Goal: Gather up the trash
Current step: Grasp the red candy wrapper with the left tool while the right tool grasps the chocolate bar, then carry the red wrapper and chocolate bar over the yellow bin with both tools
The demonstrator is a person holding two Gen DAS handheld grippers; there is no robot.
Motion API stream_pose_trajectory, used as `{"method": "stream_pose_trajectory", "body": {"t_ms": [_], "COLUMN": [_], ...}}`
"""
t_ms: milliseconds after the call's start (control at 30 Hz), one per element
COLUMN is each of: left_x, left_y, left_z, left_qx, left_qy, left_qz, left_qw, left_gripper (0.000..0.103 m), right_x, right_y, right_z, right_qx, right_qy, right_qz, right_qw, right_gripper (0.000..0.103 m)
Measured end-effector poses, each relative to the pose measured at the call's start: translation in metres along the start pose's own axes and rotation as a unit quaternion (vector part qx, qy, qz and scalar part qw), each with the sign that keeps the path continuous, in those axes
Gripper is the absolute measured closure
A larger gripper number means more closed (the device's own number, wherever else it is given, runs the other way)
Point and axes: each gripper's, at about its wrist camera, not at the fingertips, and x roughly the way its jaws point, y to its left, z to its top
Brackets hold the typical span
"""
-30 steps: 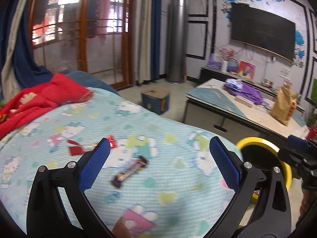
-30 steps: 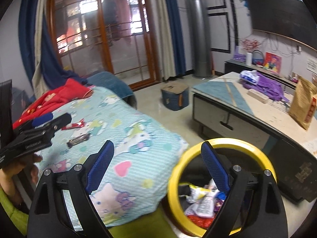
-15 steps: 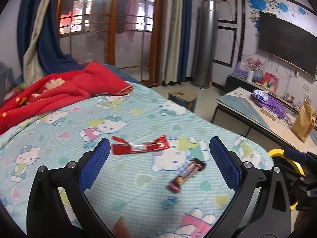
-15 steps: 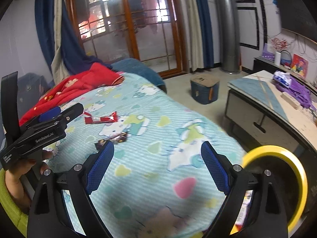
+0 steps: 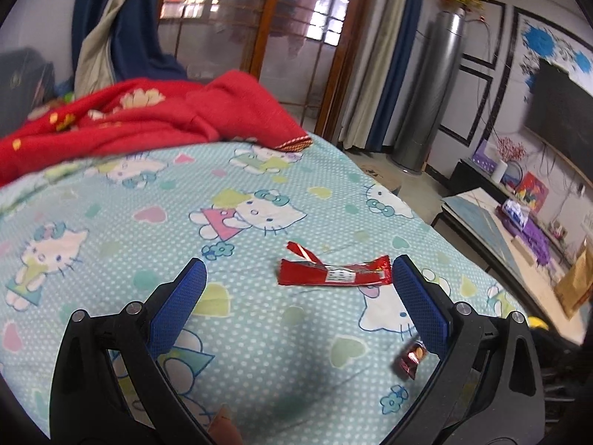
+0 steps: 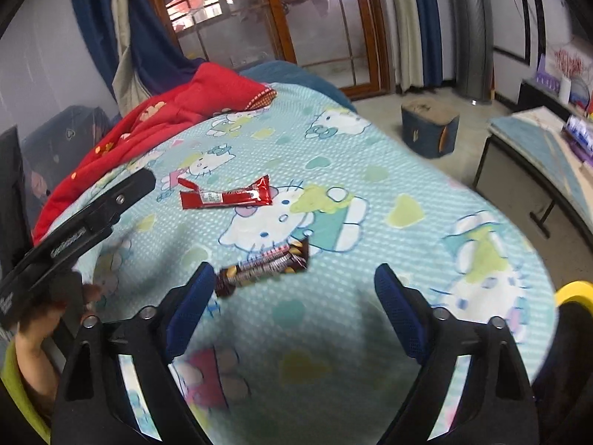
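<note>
Left wrist view: left gripper over the bed, which wears a pale blue cartoon-cat sheet. Fingers spread wide, released, nothing between the pads. Red wrapper lies flat on the sheet ahead of the gripper, long axis roughly crosswise, one torn end curled up; its right end sits just beside the right finger tip as pictured, contact not seen. Dark snack wrapper only partly visible, low right, behind the right finger, blurred. Red blanket heaped at the far side of the bed. Beyond the bed: glazed wooden doors, blue curtains, a tall silver cylinder unit, a dark wall screen, and a low bench at right with purple items on it.

Right wrist view: right gripper over the same bed. Fingers apart and closing at this moment; pads press on nothing. Dark snack wrapper lies on the sheet just ahead of the fingertips, tilted, its lower-left end at the left finger tip; touching or not, cannot tell. Red wrapper farther off, well apart from these fingers. Left gripper enters from the left edge, held by a hand with a yellow-green sleeve. Yellow rim of a bin shows at the right edge, beside the bed. Small blue box on the floor beyond.
</note>
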Motion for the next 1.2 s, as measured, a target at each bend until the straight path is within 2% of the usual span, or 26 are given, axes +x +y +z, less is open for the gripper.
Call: {"method": "stream_pose_trajectory", "body": {"t_ms": [67,133,167,233,300,333,400,600,667,733,833,867,1200], "left_x": [0.004,0.011,0.015,0.023,0.031,0.036,0.046,0.063,0.064,0.065,0.064,0.062,0.034], "left_y": [0.004,0.008,0.01,0.013,0.017,0.019,0.022,0.024,0.023,0.022,0.021,0.021,0.012], "left_z": [0.0,0.002,0.003,0.003,0.004,0.004,0.003,0.001,-0.001,-0.002,-0.003,-0.004,-0.012], "left_qx": [-0.012,-0.024,-0.029,-0.045,-0.061,-0.071,-0.085,-0.106,-0.105,-0.104,-0.1,-0.1,-0.071], "left_qy": [0.007,0.017,0.023,0.034,0.044,0.052,0.065,0.091,0.095,0.098,0.099,0.098,0.087], "left_qz": [0.001,-0.001,0.0,-0.003,-0.011,-0.016,-0.026,-0.056,-0.06,-0.069,-0.08,-0.083,-0.1], "left_qw": [0.9999,0.9996,0.9993,0.9984,0.9971,0.996,0.9939,0.9886,0.9881,0.9874,0.9868,0.9867,0.9887], "left_gripper": [0.011,0.011,0.011,0.011,0.011,0.016,0.022,0.05,0.074,0.075,0.085,0.102,0.102], "right_x": [0.016,0.029,0.034,0.036,0.035,0.033,0.029,0.013,0.009,0.004,-0.005,-0.007,-0.03], "right_y": [-0.002,-0.006,-0.007,-0.006,-0.004,-0.004,-0.002,0.005,0.005,0.003,0.002,0.002,-0.001], "right_z": [0.005,0.007,0.007,0.005,0.003,0.001,-0.002,-0.018,-0.024,-0.031,-0.037,-0.038,-0.047], "right_qx": [0.021,0.041,0.046,0.044,0.039,0.034,0.021,0.01,0.016,0.021,0.025,0.025,0.019], "right_qy": [0.016,0.034,0.041,0.033,0.029,0.026,0.023,0.014,0.012,0.011,0.011,0.011,-0.005], "right_qz": [-0.004,0.004,0.005,-0.006,-0.002,-0.003,0.0,0.016,0.023,0.026,0.031,0.031,0.027], "right_qw": [1.0,0.999,0.998,0.998,0.999,0.999,1.0,1.0,1.0,0.999,0.999,0.999,0.999], "right_gripper": [0.024,0.034,0.042,0.052,0.076,0.077,0.089,0.091,0.091,0.091,0.091,0.091,0.091]}}
